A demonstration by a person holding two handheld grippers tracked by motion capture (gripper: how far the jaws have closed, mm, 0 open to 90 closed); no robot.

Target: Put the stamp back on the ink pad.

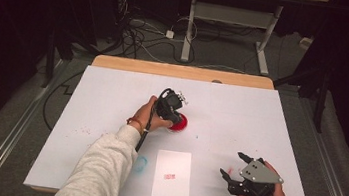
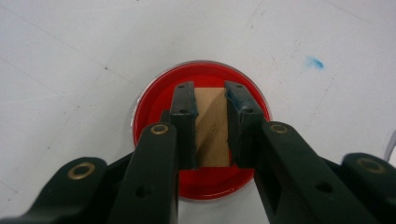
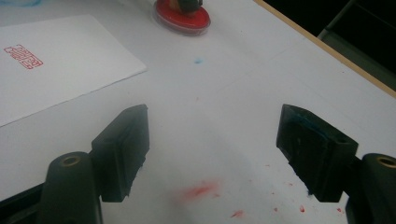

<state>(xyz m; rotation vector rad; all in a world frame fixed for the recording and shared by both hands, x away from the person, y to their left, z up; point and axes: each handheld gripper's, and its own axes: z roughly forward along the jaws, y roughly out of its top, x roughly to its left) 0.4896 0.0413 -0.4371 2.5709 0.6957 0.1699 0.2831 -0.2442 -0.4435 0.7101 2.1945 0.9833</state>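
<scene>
Left gripper view: left gripper (image 2: 211, 100) clamped on wooden stamp (image 2: 211, 127), pressed straight down into red ink pad (image 2: 154, 100). Paper sheet (image 1: 172, 174) lies nearer person; right gripper (image 1: 232, 165) wide open, idle.

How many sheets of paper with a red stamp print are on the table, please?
1: a single sheet of paper lies near the table's front edge, between the person's two arms, bearing one red stamp print. Its underside is hidden.

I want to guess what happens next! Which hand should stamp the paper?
Probably the left. Its tool already grips the wooden stamp over the red ink pad. The right tool is open, holding nothing, beside the paper.
</scene>
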